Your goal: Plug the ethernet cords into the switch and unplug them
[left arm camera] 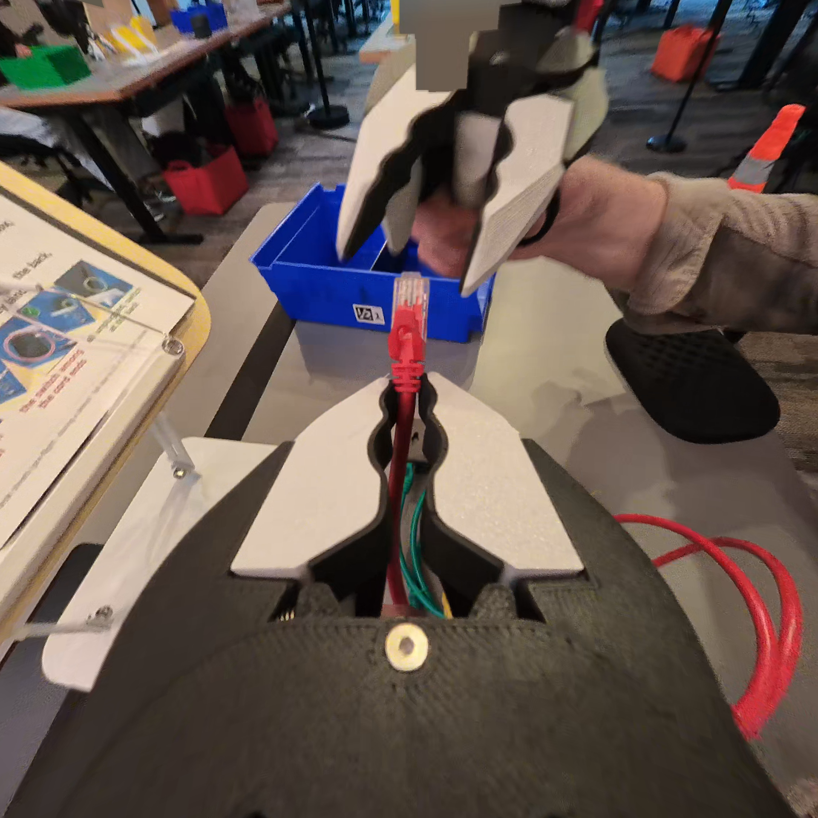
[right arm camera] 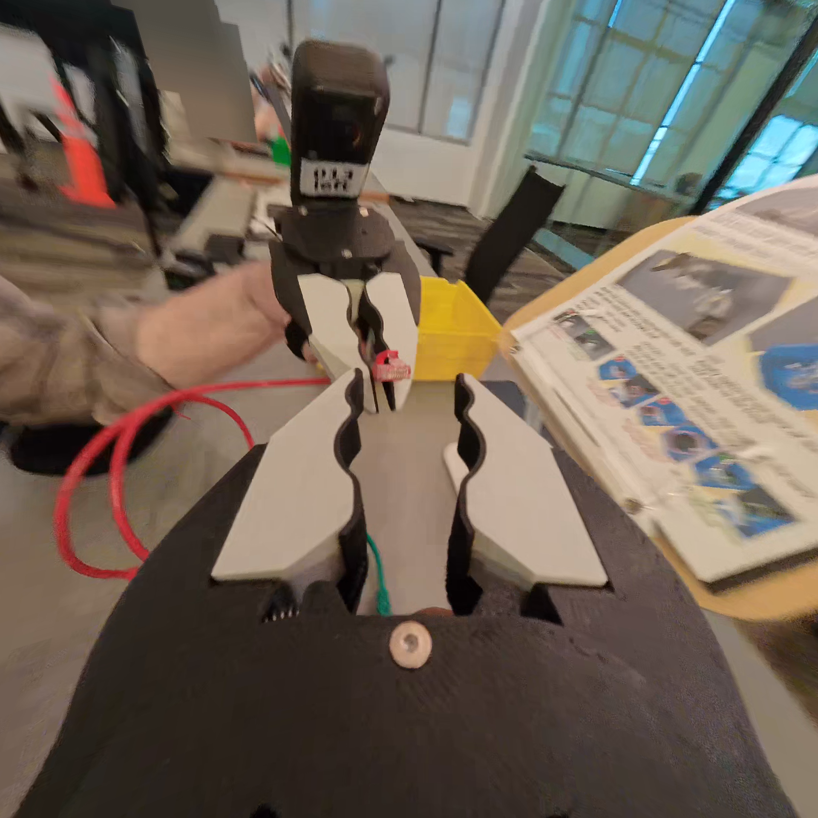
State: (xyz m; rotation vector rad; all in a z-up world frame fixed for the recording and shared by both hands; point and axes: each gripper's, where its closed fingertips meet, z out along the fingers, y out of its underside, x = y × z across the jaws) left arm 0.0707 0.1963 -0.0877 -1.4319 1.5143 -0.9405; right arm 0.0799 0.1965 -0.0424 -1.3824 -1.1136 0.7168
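Observation:
My left gripper (left arm camera: 407, 381) is shut on a red ethernet cord (left arm camera: 402, 442) just behind its boot. The clear plug (left arm camera: 410, 294) sticks out forward past the fingertips. The cord's slack loops on the grey table at the right (left arm camera: 770, 619). My right gripper (left arm camera: 405, 271), held by a hand, faces the plug from the far side with its jaws open around the plug tip. In the right wrist view my right gripper (right arm camera: 407, 380) is open and empty, and the left gripper (right arm camera: 384, 406) holds the red plug (right arm camera: 391, 365) just beyond its tips. No switch is in view.
A blue bin (left arm camera: 327, 292) stands behind the plug. A yellow bin (right arm camera: 456, 336) sits behind the left gripper. A slanted instruction board (left arm camera: 88, 354) stands at the table's left side (right arm camera: 664, 398). A black chair seat (left arm camera: 690, 380) is beside the table. My right fingertips sit around 5 cm from my left ones.

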